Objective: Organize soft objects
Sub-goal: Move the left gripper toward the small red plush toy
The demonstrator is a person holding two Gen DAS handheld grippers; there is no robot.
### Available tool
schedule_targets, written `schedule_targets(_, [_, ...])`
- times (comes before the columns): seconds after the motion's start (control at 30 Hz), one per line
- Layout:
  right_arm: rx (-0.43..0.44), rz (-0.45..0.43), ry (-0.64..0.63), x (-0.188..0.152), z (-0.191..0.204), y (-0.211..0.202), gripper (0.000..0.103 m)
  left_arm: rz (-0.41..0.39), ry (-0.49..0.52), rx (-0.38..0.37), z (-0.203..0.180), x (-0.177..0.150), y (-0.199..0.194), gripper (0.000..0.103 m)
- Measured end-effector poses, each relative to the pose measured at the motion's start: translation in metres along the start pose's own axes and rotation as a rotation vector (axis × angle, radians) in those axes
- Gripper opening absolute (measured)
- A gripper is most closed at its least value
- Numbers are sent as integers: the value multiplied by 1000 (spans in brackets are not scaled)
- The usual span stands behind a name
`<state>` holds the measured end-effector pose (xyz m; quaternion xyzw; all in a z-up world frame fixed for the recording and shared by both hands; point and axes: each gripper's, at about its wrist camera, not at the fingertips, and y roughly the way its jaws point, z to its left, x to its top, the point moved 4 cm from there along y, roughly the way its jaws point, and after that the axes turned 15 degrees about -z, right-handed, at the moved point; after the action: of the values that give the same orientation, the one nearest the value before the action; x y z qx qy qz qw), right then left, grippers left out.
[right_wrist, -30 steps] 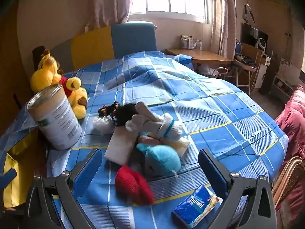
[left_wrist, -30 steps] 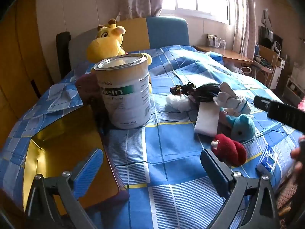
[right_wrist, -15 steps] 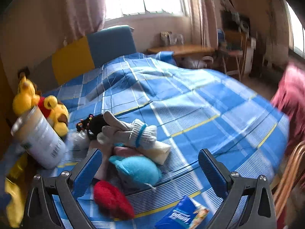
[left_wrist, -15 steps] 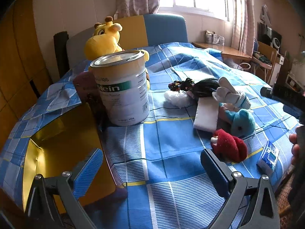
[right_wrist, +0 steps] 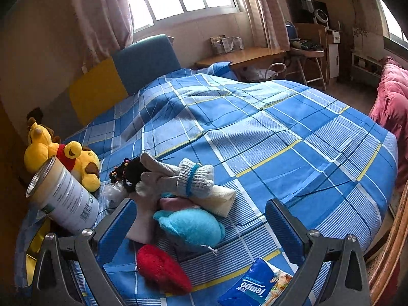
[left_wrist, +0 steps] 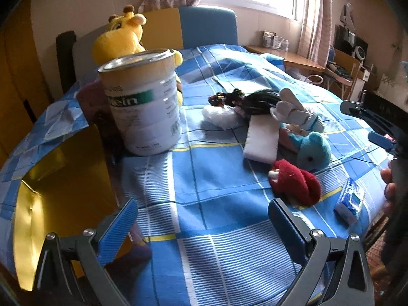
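Observation:
A heap of soft things lies on the blue checked bed: a red plush (left_wrist: 297, 186) (right_wrist: 160, 267), a turquoise plush (left_wrist: 313, 150) (right_wrist: 191, 227), a grey and white knitted glove (left_wrist: 295, 112) (right_wrist: 178, 176), a white folded cloth (left_wrist: 261, 137) and a black-haired doll (left_wrist: 244, 99) (right_wrist: 130, 170). A yellow giraffe plush (left_wrist: 119, 38) (right_wrist: 63, 158) sits behind a white tin (left_wrist: 142, 102) (right_wrist: 63, 199). My left gripper (left_wrist: 201, 229) is open above the bedcover, short of the heap. My right gripper (right_wrist: 201, 227) is open above the turquoise plush.
A yellow-lined open box (left_wrist: 58, 178) lies at the bed's left edge beside the tin. A blue tissue pack (left_wrist: 349, 201) (right_wrist: 255, 285) lies near the front edge. A desk (right_wrist: 242, 56), chairs and a pink quilt (right_wrist: 390, 97) stand to the right.
My right gripper has swung its view right and upward, then settled closer over the heap. My left gripper has drifted slightly left. Both stay open and nothing on the bed has moved.

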<state>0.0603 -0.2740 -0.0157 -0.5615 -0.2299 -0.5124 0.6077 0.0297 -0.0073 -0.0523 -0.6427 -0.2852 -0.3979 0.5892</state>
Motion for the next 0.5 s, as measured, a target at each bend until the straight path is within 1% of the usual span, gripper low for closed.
schedule_targets(0.1, [0, -3, -1, 0, 0, 0, 103, 27, -16, -33, -2, -2, 5, 103])
schedule_targets(0.17, [-2, -5, -5, 1, 1, 1, 103, 64, -28, -48, -4, -4, 10, 103])
schedule_targets(0.3, [-8, -6, -12, 1, 1, 0, 103, 96, -9, -66, -10, -8, 19, 103])
schedule_targets(0.4, [-12, -3, 9, 1, -3, 0, 103, 92, 0, -76, -12, -8, 22, 103])
schedule_targets(0.5, [-8, 12, 31, 1, -6, 2, 103, 68, 41, -66, -19, -4, 22, 103])
